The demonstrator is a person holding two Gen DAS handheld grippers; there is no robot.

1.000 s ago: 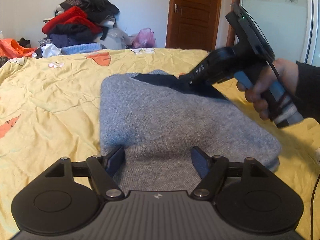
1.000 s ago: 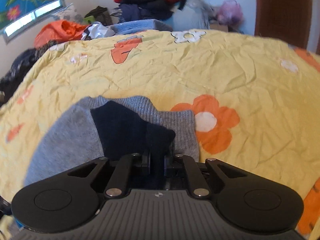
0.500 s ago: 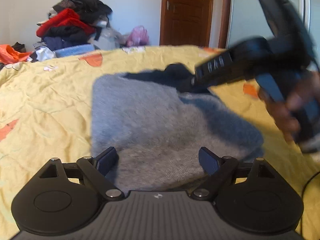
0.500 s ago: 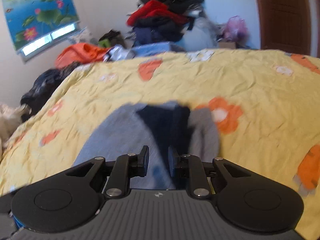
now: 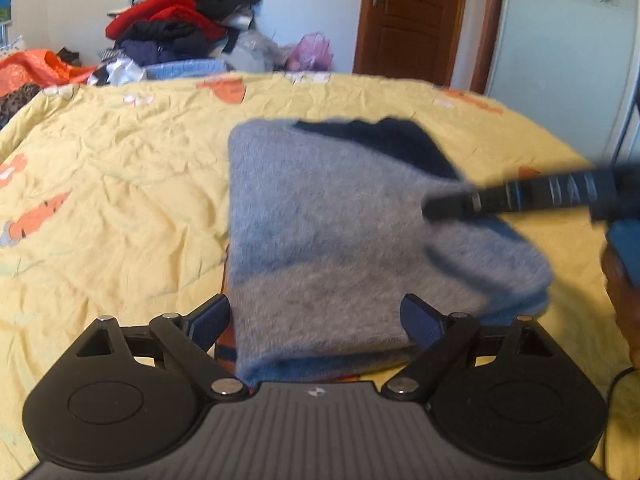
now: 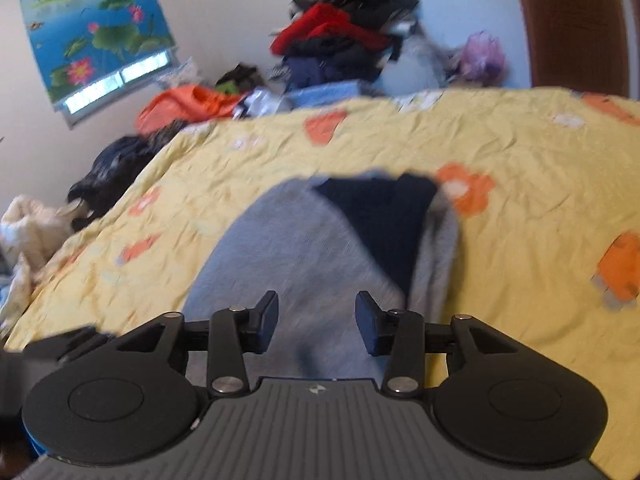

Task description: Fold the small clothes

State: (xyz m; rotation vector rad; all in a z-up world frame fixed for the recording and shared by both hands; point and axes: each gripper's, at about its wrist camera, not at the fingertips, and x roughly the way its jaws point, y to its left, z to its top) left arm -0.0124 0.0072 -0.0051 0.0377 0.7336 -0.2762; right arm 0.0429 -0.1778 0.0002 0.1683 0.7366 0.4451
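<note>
Two hand-held grippers hover over the folded sweater (image 5: 352, 220) on the bed (image 5: 120, 168): the left hand-held gripper (image 5: 316, 320) wide, the right hand-held gripper (image 6: 316, 316) opening, both empty. A finger snagging the knit could undo the fold.
</note>
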